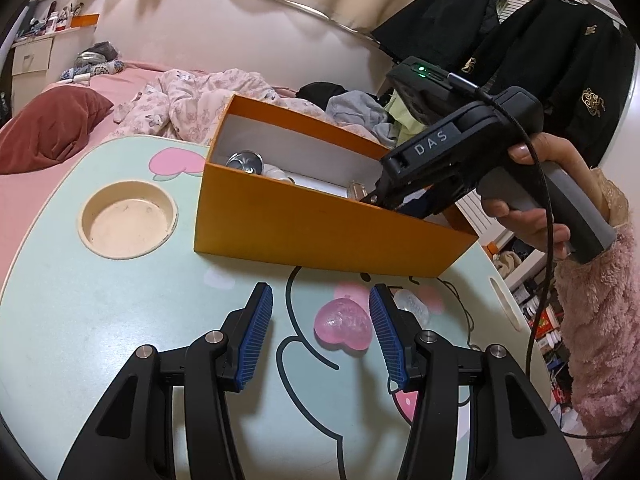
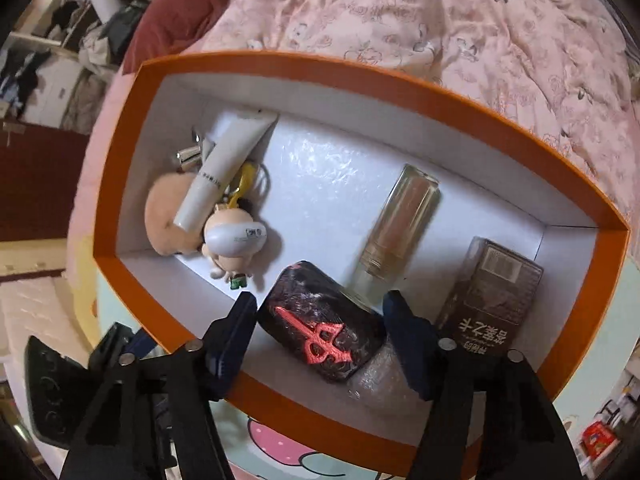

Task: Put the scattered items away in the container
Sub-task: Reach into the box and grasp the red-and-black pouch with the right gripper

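An orange box [image 1: 320,232] with a white inside stands on the pale green cartoon table [image 1: 120,320]. My left gripper [image 1: 322,304] is open low over the table, its blue pads either side of a pink heart-shaped piece [image 1: 342,326]; a clear piece [image 1: 412,304] lies just right of it. My right gripper [image 2: 320,316] is open inside the box [image 2: 120,184], its jaws wide around a black item with a red emblem [image 2: 320,328] that lies on the box floor. The box also holds a glass bottle [image 2: 400,220], a dark carton [image 2: 492,292], a white tube [image 2: 224,168] and a doll keychain [image 2: 232,236].
A round cup recess [image 1: 128,220] sits in the table left of the box. A bed with pink bedding [image 1: 192,100] and a red pillow [image 1: 48,128] lies behind. Dark jackets [image 1: 540,60] hang at the right. The right gripper's body [image 1: 460,148] leans over the box's right end.
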{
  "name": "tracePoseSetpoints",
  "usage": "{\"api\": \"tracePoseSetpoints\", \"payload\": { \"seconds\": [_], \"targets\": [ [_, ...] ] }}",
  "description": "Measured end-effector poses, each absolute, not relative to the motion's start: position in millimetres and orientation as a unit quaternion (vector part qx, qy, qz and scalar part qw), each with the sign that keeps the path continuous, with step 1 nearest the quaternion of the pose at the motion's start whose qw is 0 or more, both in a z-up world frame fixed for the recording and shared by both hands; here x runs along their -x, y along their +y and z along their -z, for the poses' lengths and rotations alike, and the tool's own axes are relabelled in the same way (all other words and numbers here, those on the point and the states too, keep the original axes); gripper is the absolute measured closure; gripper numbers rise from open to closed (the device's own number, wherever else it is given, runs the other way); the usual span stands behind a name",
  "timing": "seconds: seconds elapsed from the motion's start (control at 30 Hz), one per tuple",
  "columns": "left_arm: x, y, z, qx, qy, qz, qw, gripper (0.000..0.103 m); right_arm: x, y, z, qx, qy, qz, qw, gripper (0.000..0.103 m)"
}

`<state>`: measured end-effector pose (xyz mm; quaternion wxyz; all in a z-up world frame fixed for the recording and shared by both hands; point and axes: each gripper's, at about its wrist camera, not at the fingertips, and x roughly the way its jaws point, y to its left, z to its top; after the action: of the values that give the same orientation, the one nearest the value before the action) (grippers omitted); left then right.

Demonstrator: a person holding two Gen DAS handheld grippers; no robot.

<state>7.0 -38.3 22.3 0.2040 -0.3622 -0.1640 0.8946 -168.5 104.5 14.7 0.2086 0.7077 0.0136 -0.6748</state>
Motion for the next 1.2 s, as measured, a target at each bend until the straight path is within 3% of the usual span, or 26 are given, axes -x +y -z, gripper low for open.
{"api": "tracePoseSetpoints", "payload": {
  "seconds": [0.1,0.17,0.23,0.33,0.4,0.43,0.5,0.67,0.73,0.77,0.83,1.1,1.2],
  "targets": [
    [-8,-38,-23,0.360,-0.161,-0.896,0.205,0.051,173,110,-23,-0.698,0.004,0.686,0.205,0.062],
    [-8,-39,-23,0.361,-0.163,-0.895,0.204,0.051,177,110,-32,-0.688,0.002,0.696,0.206,0.081],
    [-8,-39,-22,0.362,-0.163,-0.895,0.204,0.051,183,107,-39,-0.684,0.008,0.699,0.207,0.087],
    [-8,-39,-22,0.361,-0.161,-0.895,0.205,0.051,182,102,-44,-0.691,0.052,0.686,0.220,0.084],
    [-8,-39,-22,0.362,-0.162,-0.895,0.205,0.051,180,100,-42,-0.701,0.076,0.670,0.232,0.062],
    [-8,-39,-22,0.363,-0.162,-0.895,0.205,0.051,178,97,-41,-0.701,0.097,0.663,0.242,0.046],
    [-8,-39,-22,0.362,-0.162,-0.895,0.205,0.051,175,89,-41,-0.691,0.144,0.664,0.249,0.041],
    [-8,-39,-20,0.364,-0.163,-0.894,0.204,0.051,177,84,-21,-0.708,0.158,0.628,0.281,0.026],
    [-8,-39,-21,0.361,-0.164,-0.895,0.204,0.051,179,86,-20,-0.709,0.149,0.624,0.293,0.025],
    [-8,-40,-21,0.359,-0.165,-0.895,0.204,0.051,182,90,-20,-0.709,0.145,0.629,0.285,0.034],
    [-7,-41,-22,0.358,-0.169,-0.895,0.203,0.051,188,99,-22,-0.715,0.126,0.637,0.260,0.040],
    [-10,-39,-22,0.360,-0.166,-0.895,0.206,0.051,187,105,-28,-0.700,0.099,0.676,0.206,0.041],
    [-10,-38,-21,0.363,-0.163,-0.894,0.206,0.051,182,97,-18,-0.721,0.124,0.643,0.225,0.048]
  ]
}}
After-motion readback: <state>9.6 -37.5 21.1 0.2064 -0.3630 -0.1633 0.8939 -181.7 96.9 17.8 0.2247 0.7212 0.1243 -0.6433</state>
